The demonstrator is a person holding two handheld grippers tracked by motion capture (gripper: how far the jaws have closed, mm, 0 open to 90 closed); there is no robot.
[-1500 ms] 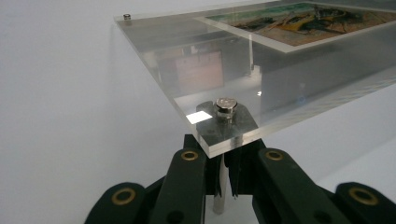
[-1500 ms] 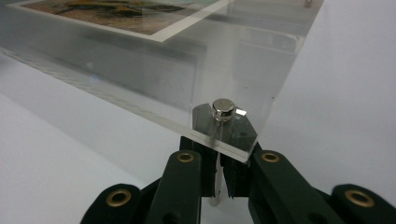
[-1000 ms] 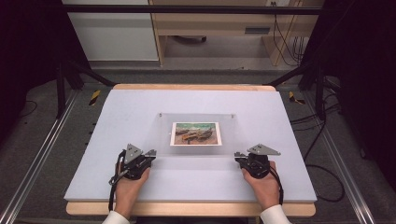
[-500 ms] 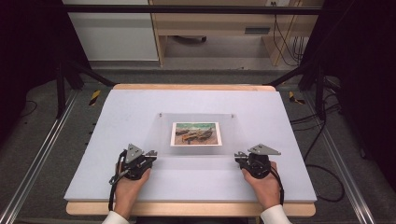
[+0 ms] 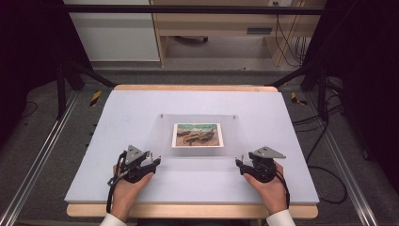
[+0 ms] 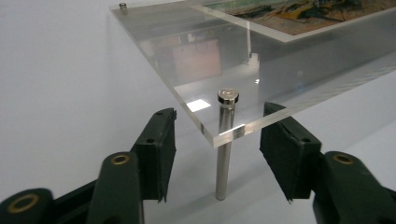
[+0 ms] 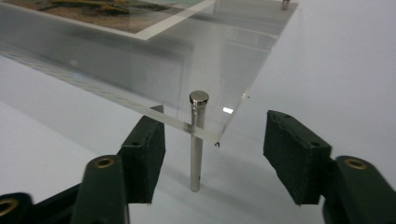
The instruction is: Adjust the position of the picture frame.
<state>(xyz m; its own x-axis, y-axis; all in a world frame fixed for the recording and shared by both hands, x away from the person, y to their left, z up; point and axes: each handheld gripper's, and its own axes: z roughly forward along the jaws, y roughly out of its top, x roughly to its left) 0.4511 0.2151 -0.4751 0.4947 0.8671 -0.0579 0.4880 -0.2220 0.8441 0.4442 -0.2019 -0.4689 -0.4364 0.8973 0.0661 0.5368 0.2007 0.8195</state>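
Observation:
A clear acrylic panel (image 5: pixel 197 134) stands raised on thin metal posts in the middle of the white table (image 5: pixel 122 108), with a painted picture (image 5: pixel 196 135) in it. My left gripper (image 5: pixel 155 161) sits at the panel's near left corner, open. In the left gripper view its jaws flank that corner's metal post (image 6: pixel 225 144) under the acrylic panel (image 6: pixel 205 60) without touching it. My right gripper (image 5: pixel 238 164) rests at the near right corner, also open. The right gripper view has the other post (image 7: pixel 196 140) standing between its spread jaws, below the acrylic panel (image 7: pixel 154 60).
A wooden strip (image 5: pixel 188 211) edges the table's near side. Metal rails (image 5: pixel 33 165) run along both sides. Past the far edge are a wooden desk (image 5: pixel 216 28) and hanging cables (image 5: pixel 287 33). Two more posts hold the panel's far corners (image 5: pixel 162 115).

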